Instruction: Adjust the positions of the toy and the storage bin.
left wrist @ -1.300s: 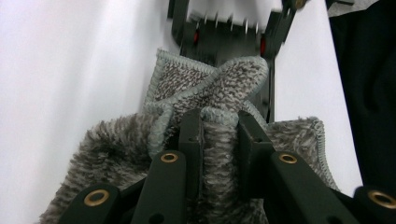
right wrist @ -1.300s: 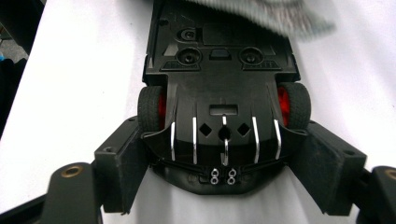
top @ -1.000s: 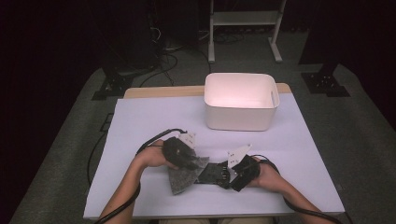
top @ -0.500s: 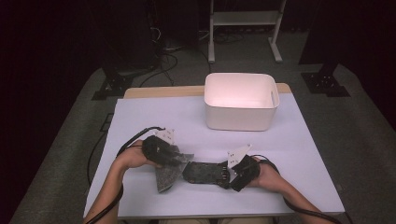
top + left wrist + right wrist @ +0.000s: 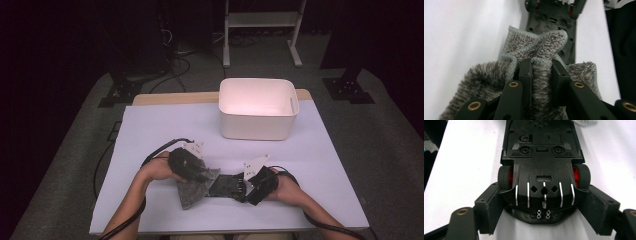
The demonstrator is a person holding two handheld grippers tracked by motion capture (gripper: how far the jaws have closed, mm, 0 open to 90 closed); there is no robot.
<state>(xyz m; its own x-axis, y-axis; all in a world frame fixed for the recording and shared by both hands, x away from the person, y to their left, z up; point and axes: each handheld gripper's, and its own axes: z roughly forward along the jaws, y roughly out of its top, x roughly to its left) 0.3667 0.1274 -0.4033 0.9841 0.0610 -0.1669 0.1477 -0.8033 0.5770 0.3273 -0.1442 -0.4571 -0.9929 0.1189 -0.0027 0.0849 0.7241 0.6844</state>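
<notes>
Left gripper, lower left of centre in the high view: jaws pinch a fluffy grey towel cloth. Black toy car lies belly-up, long axis left-right across the frame. Right gripper clamps its rear end.

White-covered table with white bin, toy car, apparently grey cloth

Bright overhead light on the white table, dark surroundings, soft focus, blurred near jaws
</notes>
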